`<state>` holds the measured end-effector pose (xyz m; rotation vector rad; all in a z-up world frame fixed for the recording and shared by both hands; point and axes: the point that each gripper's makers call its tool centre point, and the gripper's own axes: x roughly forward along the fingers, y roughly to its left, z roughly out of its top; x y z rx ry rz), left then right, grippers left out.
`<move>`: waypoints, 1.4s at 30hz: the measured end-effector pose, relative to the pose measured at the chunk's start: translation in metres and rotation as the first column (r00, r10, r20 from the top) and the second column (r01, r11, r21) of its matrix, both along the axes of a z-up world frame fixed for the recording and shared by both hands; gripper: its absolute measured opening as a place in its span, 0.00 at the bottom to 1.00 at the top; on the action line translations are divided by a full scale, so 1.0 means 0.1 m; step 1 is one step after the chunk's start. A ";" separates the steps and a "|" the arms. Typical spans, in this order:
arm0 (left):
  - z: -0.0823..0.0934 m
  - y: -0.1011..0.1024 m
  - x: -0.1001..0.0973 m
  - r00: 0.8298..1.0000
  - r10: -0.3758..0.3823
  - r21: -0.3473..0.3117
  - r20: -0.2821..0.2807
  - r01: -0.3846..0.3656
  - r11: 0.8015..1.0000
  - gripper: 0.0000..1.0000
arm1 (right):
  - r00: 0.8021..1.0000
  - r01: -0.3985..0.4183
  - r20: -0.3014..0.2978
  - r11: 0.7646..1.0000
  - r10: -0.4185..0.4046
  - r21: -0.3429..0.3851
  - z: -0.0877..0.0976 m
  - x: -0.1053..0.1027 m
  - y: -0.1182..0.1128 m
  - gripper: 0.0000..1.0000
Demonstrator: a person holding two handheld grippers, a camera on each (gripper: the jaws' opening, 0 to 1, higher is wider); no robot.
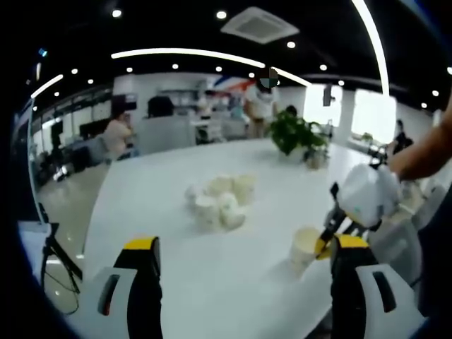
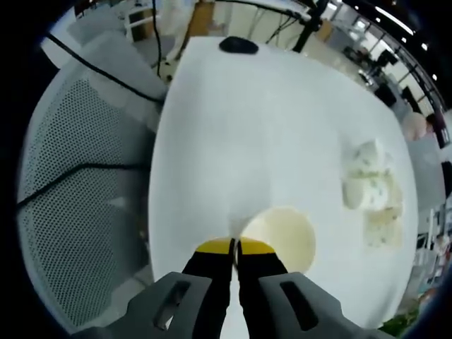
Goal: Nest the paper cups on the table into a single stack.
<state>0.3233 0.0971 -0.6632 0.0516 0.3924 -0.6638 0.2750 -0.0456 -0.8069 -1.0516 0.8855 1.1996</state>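
Right claw pinched on rim of upright cup, mouth up, cup body just ahead-right of the tips. Loose cups well ahead of left claw, centre table; left jaws wide apart, empty. Loose pile far right of the held cup.

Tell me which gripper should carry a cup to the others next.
Right. The right gripper is shut on the rim of an upright paper cup; the left gripper is open, away from the cup pile.
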 end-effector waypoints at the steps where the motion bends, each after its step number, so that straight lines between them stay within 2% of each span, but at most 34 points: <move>1: 0.00 0.00 0.00 1.000 0.000 0.000 0.000 0.000 1.000 0.98 | 1.000 -0.001 -0.001 1.000 0.001 0.000 0.00 0.00 0.00 0.00; 8: 0.00 -0.03 0.00 1.000 -0.002 -0.004 0.000 0.002 1.000 0.98 | 1.000 -0.014 -0.009 1.000 0.014 0.004 -0.02 -0.03 0.01 0.00; 11: 0.00 -0.03 0.00 1.000 -0.002 -0.006 0.000 0.002 1.000 0.98 | 1.000 -0.018 -0.014 1.000 0.018 0.013 -0.02 -0.03 0.01 0.09; 13: -0.01 -0.02 0.00 1.000 -0.001 -0.007 0.000 0.001 1.000 0.98 | 1.000 -0.009 -0.021 1.000 0.009 0.021 0.01 -0.02 0.00 0.12; 20: 0.02 -0.03 0.02 1.000 0.003 -0.020 0.006 -0.003 1.000 0.98 | 0.997 0.035 -0.075 0.993 -0.027 0.112 0.26 0.01 0.05 0.24; 23: 0.03 -0.04 0.03 1.000 0.003 -0.023 0.007 -0.003 1.000 0.98 | 0.990 0.063 -0.132 0.984 -0.041 0.164 0.42 -0.01 0.06 0.34; 24: 0.04 -0.05 0.03 1.000 0.003 -0.024 0.010 -0.003 1.000 0.98 | 0.991 0.067 -0.124 0.981 -0.045 0.180 0.48 0.03 0.06 0.36; 26: 0.05 -0.06 0.04 1.000 0.004 -0.030 0.013 -0.004 1.000 0.98 | 0.992 0.096 -0.101 0.966 -0.074 0.238 0.63 0.15 0.05 0.37; 28: 0.05 -0.06 0.05 1.000 0.004 -0.033 0.014 -0.004 0.999 0.98 | 0.987 0.144 -0.107 0.949 -0.118 0.282 0.79 0.25 0.01 0.38; 31: 0.05 -0.05 0.08 1.000 0.020 -0.025 0.021 -0.019 1.000 0.98 | 0.981 0.194 -0.100 0.913 -0.169 0.360 1.00 0.40 -0.05 0.39; 33: 0.05 -0.02 0.11 0.999 0.039 -0.029 0.028 -0.038 0.999 0.98 | 0.977 0.212 -0.073 0.888 -0.200 0.407 1.13 0.52 -0.13 0.40; 35: 0.07 -0.01 0.13 0.998 0.049 -0.039 0.027 -0.048 0.998 0.98 | 0.967 0.249 -0.063 0.861 -0.247 0.443 1.24 0.62 -0.23 0.41; 36: 0.07 -0.01 0.14 0.998 0.049 -0.036 0.028 -0.048 0.998 0.98 | 0.960 0.269 -0.067 0.839 -0.270 0.473 1.30 0.67 -0.28 0.41; 39: 0.06 -0.01 0.15 0.998 0.047 -0.028 0.028 -0.046 0.999 0.98 | 0.947 0.302 -0.077 0.788 -0.311 0.536 1.41 0.74 -0.37 0.41; 42: 0.04 -0.04 0.16 0.999 0.043 -0.029 0.025 -0.043 0.999 0.98 | 0.936 0.321 -0.073 0.750 -0.345 0.578 1.45 0.78 -0.48 0.44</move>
